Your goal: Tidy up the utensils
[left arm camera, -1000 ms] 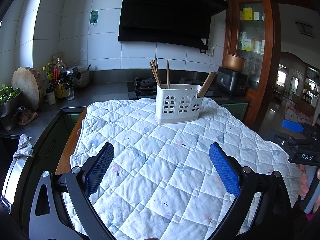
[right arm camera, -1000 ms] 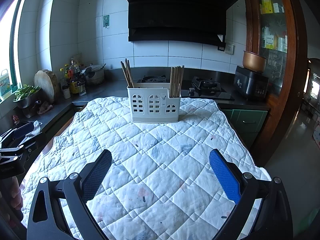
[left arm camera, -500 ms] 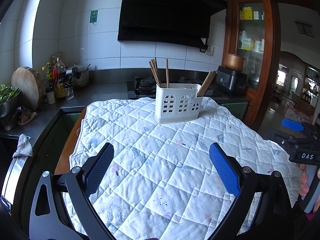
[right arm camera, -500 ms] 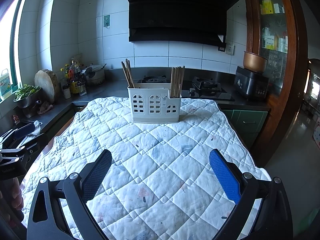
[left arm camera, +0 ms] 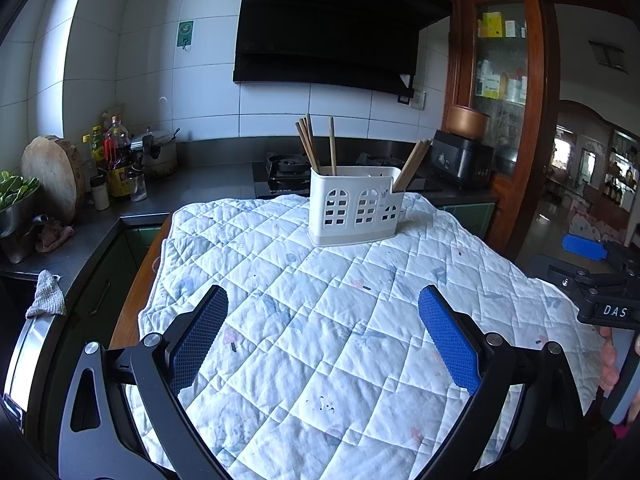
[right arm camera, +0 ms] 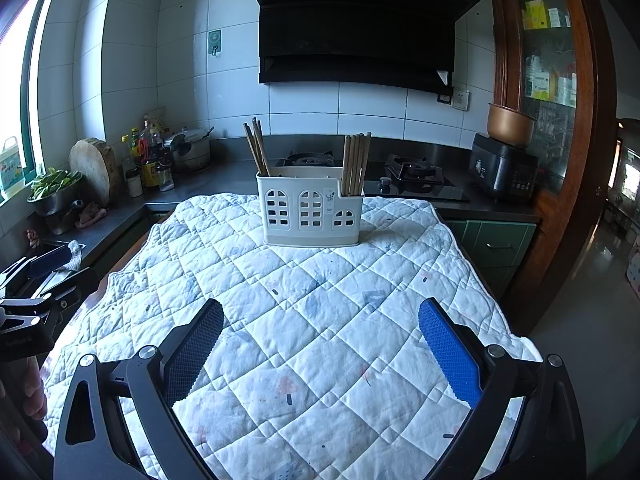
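white arch-windowed utensil holder [right arm camera: 310,211] with wooden chopsticks [right arm camera: 355,164] upright, both grippers [left arm camera: 322,336] [right arm camera: 320,340] spread wide, empty

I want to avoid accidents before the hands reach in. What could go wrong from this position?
1. The white holder looks light and stands on a soft quilted cloth; a sideways pull on the chopsticks may tip it.
2. The cloth is wrinkled and hangs over the table edge, so dragging the left gripper or right gripper across it could shift the holder.
3. The chopsticks stand bundled, so open fingers may catch several.
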